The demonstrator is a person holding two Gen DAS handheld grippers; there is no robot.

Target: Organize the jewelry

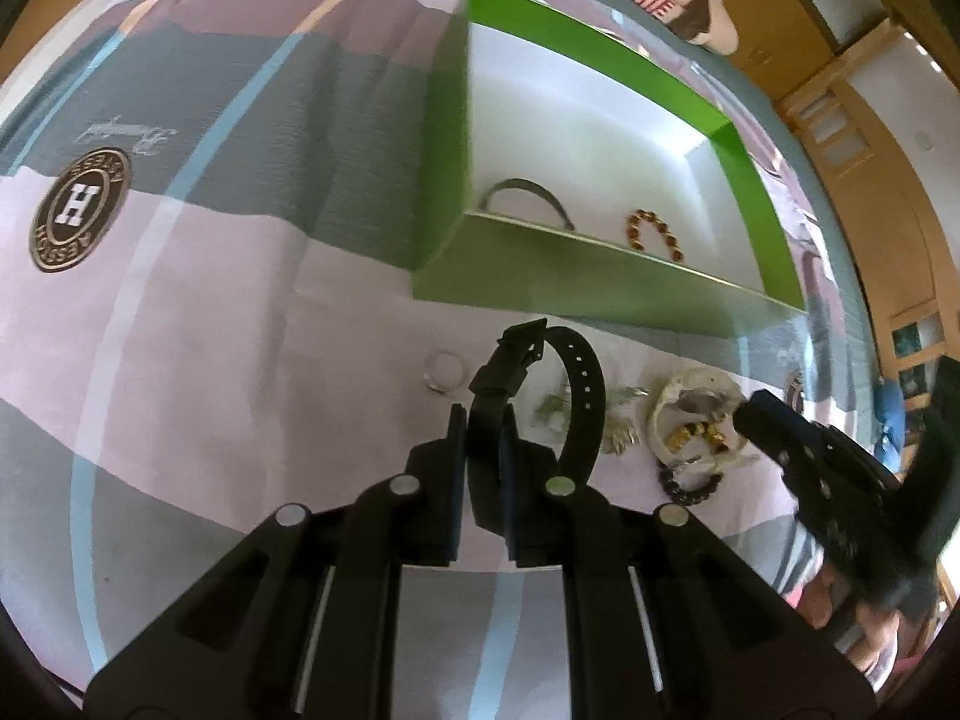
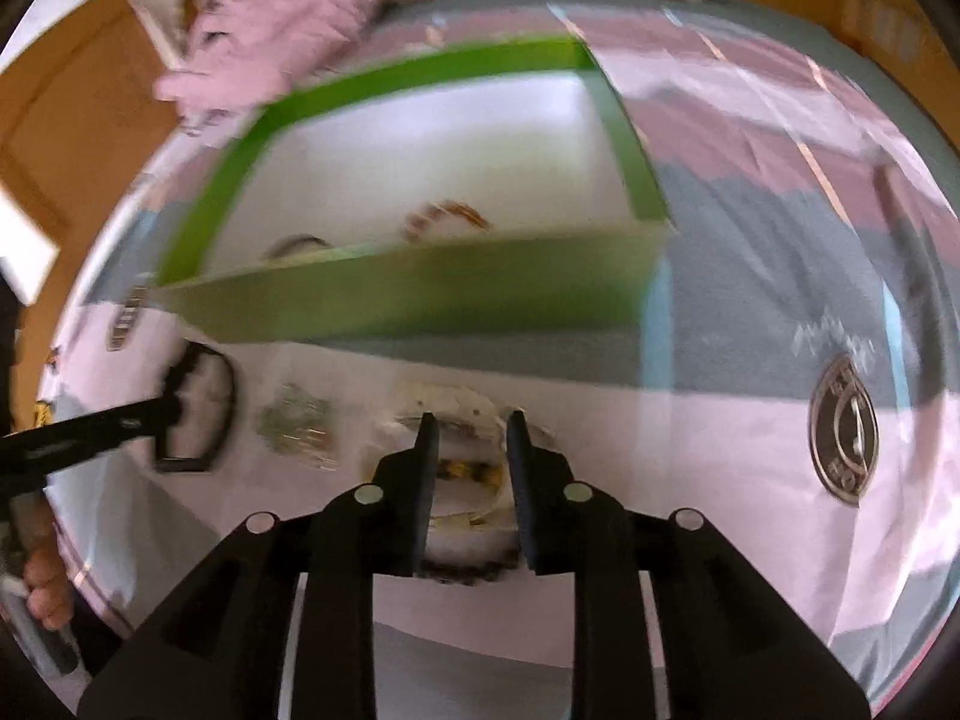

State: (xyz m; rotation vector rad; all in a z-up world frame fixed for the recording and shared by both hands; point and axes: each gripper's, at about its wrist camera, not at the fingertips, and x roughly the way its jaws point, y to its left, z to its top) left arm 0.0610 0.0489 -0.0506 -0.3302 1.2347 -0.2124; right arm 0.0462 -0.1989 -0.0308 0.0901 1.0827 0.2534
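My left gripper (image 1: 483,420) pinches the black buckled watch strap (image 1: 537,396), which might snag the green box's near wall (image 1: 600,282); my right gripper (image 2: 468,429) hovers parted, empty.

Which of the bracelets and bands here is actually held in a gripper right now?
The black strap, clamped between the left gripper fingers. The amber bead bracelet lies in the green box; the dark bead bracelet lies on the bedsheet.
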